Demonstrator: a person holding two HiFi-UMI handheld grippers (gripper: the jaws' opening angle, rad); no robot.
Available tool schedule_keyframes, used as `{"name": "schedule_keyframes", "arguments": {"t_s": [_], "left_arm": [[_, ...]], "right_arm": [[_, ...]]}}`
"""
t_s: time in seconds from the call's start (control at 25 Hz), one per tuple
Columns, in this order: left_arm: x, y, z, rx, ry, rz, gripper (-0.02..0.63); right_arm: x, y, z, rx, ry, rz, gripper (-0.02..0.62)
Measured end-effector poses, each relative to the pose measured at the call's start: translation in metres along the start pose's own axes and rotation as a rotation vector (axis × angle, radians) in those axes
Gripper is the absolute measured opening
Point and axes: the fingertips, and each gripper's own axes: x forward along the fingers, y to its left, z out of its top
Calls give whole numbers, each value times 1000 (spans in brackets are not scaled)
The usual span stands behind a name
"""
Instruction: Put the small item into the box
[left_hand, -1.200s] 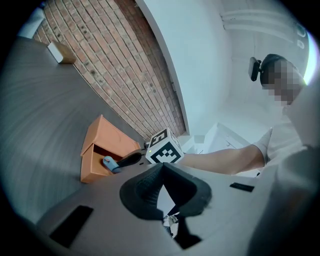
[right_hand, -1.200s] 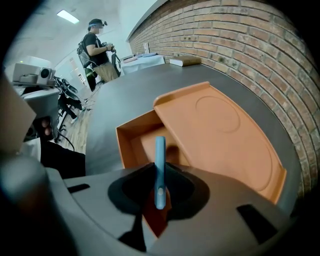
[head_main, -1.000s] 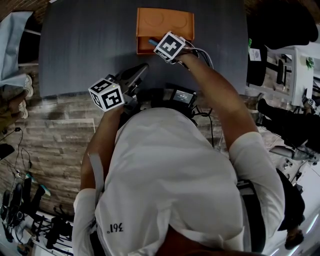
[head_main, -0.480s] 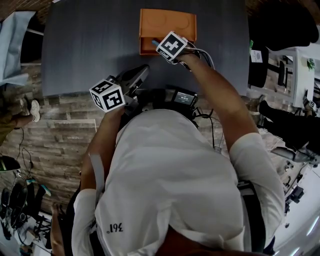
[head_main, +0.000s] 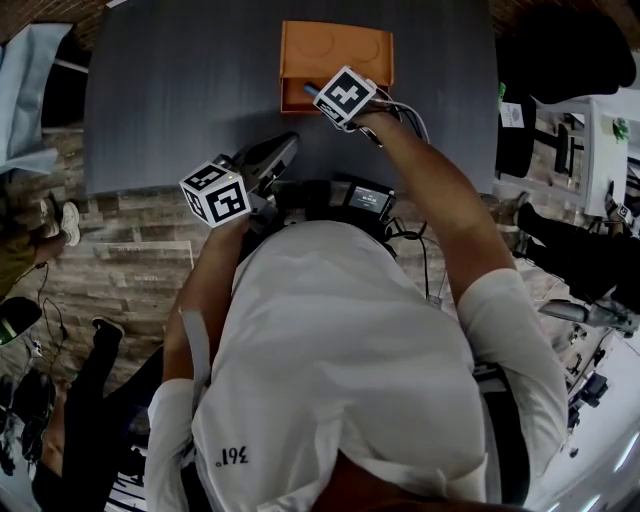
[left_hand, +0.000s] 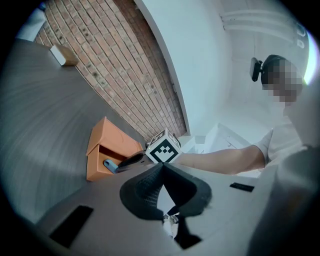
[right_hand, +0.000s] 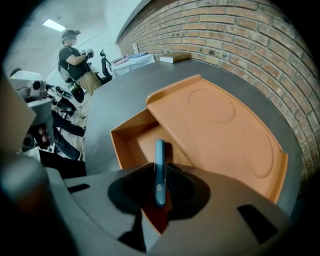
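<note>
While our right gripper (right_hand: 160, 186) pinches the thin blue item (right_hand: 159, 155) edge-up over the open near side of the orange box (right_hand: 116, 145), we should lower it clear of the half-slid lid (right_hand: 220, 125) before parting the jaws. Our left gripper (left_hand: 162, 170), jaws together and empty, hangs above the table's (head_main: 180, 90) near edge.

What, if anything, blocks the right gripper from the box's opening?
Likely nothing, so yes, it can reach. The right gripper, shut on the blue item, sits at the box's open end; the lid covers only the rest. The left gripper sits well clear.
</note>
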Motion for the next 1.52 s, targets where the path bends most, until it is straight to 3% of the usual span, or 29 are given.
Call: {"name": "schedule_keyframes", "arguments": {"t_s": [0.52,0.88,1.36,1.52], "left_arm": [[-1,-1,1,-1,-4,-4,8],[0,-3,4,6,-4,-11,8],[-1,-8,7,20,-4,-21,8],[0,-7,7,19,5,-22,8]], "right_arm": [[-7,-7,-1,63,-64,-28,124],[-15,-10,-5,90,-103,-48,124],[-40,-3,-11,132,-210,-64,12],[-45,1,-16,193,-224,-36,12]]}}
